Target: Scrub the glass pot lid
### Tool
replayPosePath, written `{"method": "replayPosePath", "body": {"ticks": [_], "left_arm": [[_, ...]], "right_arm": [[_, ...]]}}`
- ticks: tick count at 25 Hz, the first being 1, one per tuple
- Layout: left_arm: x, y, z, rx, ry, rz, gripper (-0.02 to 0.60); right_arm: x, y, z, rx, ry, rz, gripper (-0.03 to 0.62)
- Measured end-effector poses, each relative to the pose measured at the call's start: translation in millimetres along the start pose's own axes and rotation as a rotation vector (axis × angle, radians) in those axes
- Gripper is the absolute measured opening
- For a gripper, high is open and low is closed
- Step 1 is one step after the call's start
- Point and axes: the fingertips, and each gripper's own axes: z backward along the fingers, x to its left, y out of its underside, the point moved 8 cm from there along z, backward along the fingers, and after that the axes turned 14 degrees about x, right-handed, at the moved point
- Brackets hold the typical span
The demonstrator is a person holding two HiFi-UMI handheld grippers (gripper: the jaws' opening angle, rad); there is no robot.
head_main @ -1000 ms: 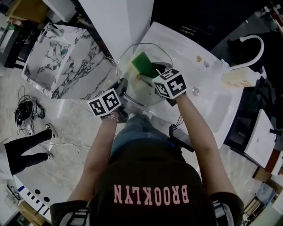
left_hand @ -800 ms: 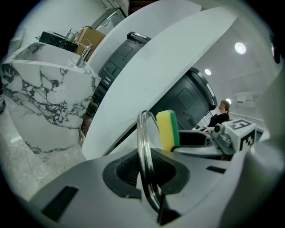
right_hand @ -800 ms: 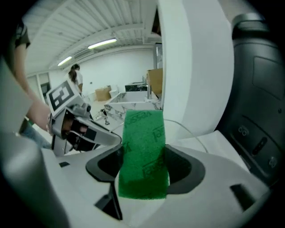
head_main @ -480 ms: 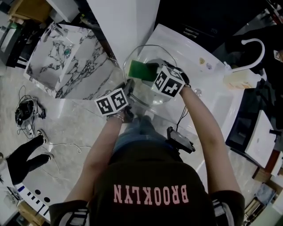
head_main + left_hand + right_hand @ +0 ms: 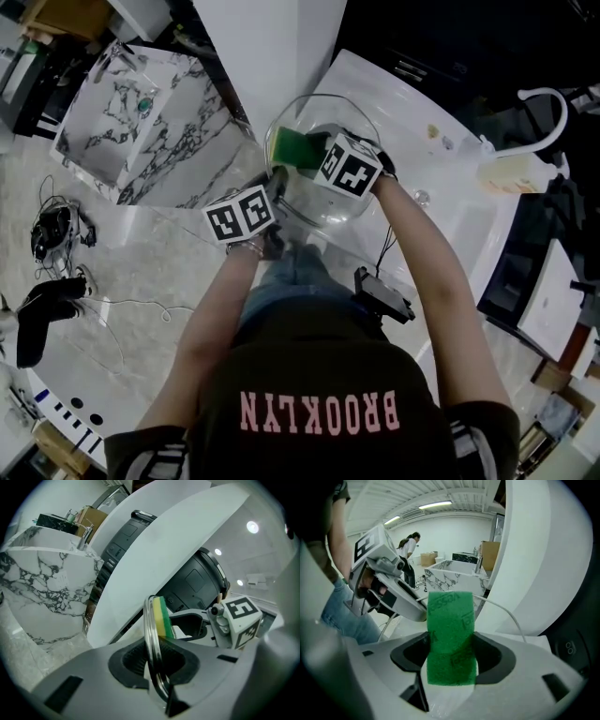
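1. The person is standing on a pale, glossy floor (image 5: 141,272) (cables are trailing across it at the left).
2. The left gripper (image 5: 275,180) is clamping its jaws on the near rim of the glass pot lid (image 5: 328,208), holding it up on edge at the left end of the white counter (image 5: 450,225).
3. The right gripper (image 5: 317,152) is pinching a green-and-yellow sponge (image 5: 293,147), which is lying against the lid.
4. A curved white faucet (image 5: 539,98) is rising at the far right.
5. A marble-veined basin (image 5: 131,131) is sitting far left.
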Motion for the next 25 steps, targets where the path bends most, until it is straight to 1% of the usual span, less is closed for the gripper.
{"method": "replayPosePath", "body": {"ticks": [3,6,10,13,15,19,25], "left_arm": [[-1,0,-1,0.000,0.011,0.000,0.035],[-1,-3,3,-0.011,-0.014,-0.012,0.035],[-2,-1,-1,-0.005,0.007,-0.002,0.035],[-3,-2,1,-0.011,-0.002,-0.004,0.035],[-4,-1,-1,-0.011,0.007,0.004,0.035],[-4,-5,4,-0.025,-0.031,-0.006,0.035],[-8,-6,3,-0.029,-0.028,-0.006,0.035]], "right_arm": [[-3,-2,-2,-0.006,-0.012,-0.060,0.279],[-7,-4,-2,-0.006,-0.025,-0.155,0.279],[-13,-5,-4,0.004,-0.023,-0.283,0.279],[-20,-2,-4,-0.001,-0.030,-0.377,0.279],[-25,1,-3,-0.001,-0.034,-0.427,0.279],[-33,7,-5,-0.019,-0.060,-0.523,0.279],[-47,17,-5,-0.048,-0.094,-0.690,0.279]]}}
